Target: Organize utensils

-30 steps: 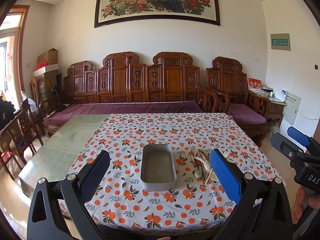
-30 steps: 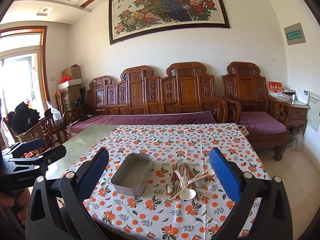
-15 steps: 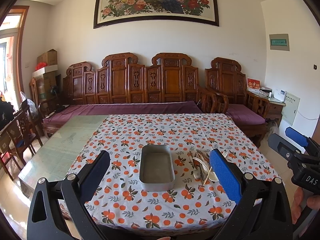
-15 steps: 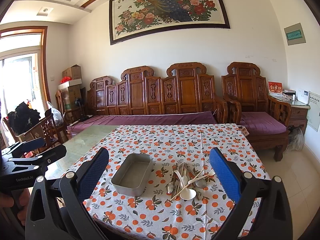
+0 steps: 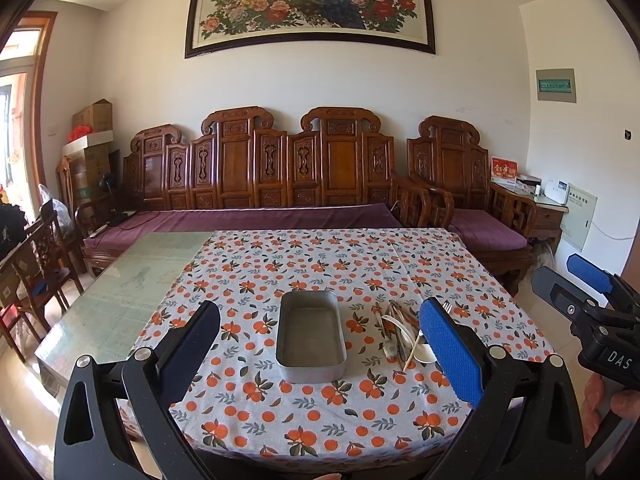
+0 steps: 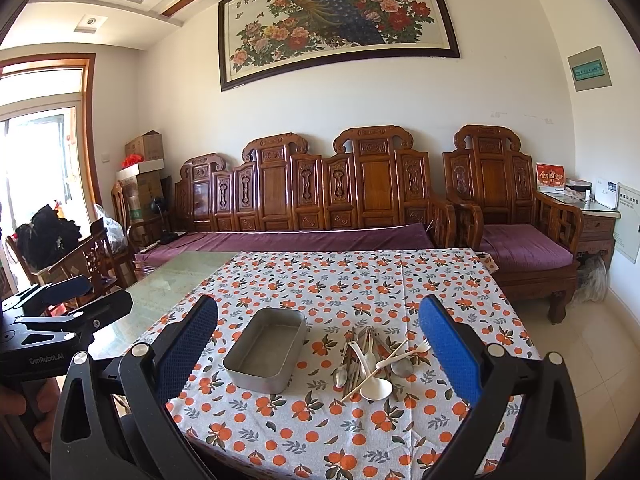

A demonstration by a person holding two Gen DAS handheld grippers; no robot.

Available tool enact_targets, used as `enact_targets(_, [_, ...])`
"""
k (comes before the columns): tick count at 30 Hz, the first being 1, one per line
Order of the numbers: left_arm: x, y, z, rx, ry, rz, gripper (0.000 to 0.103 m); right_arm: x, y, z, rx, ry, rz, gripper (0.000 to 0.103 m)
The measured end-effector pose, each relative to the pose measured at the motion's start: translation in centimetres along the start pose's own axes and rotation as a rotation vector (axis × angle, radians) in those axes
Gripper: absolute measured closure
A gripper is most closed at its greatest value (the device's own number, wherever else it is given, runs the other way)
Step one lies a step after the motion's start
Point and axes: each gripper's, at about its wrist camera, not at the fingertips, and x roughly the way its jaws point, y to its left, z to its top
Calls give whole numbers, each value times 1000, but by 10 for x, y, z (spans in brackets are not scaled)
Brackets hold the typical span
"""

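An empty grey metal tray (image 5: 311, 335) (image 6: 266, 349) sits on the orange-patterned tablecloth (image 5: 320, 264) (image 6: 344, 280). To its right lies a pile of utensils (image 5: 398, 334) (image 6: 374, 362): metal spoons, chopsticks, a white plastic spoon (image 6: 374, 386) and a white fork. My left gripper (image 5: 320, 334) is open and empty, held above the near table edge, facing the tray. My right gripper (image 6: 320, 336) is open and empty, facing tray and pile. Each gripper shows at the edge of the other's view (image 5: 588, 304) (image 6: 52, 320).
The table's left part is bare glass (image 5: 120, 280). A carved wooden sofa with purple cushions (image 5: 260, 216) stands behind the table, an armchair (image 5: 480, 224) at the right. Wooden chairs (image 5: 36, 264) stand at the left.
Both grippers have barely shifted; the left view has drifted slightly. Nothing on the table has moved.
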Motion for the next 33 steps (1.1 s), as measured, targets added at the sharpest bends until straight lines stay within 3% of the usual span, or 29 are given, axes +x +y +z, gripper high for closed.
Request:
enact_targets(8, [7,1,-5,5,23,-10,6,3,3,3,0,12,0,2])
enact_targets(12, [25,2,-11,4,76,-27,6,6,-10,-4,4,35,2,2])
enact_targets(21, [80,-5,-35,51,206,-57,6,52,-37,-28,6,125,19,3])
enact_targets(33, [155,-16,-50,108,338,-85,6,125,-86,-57,8,276,50,14])
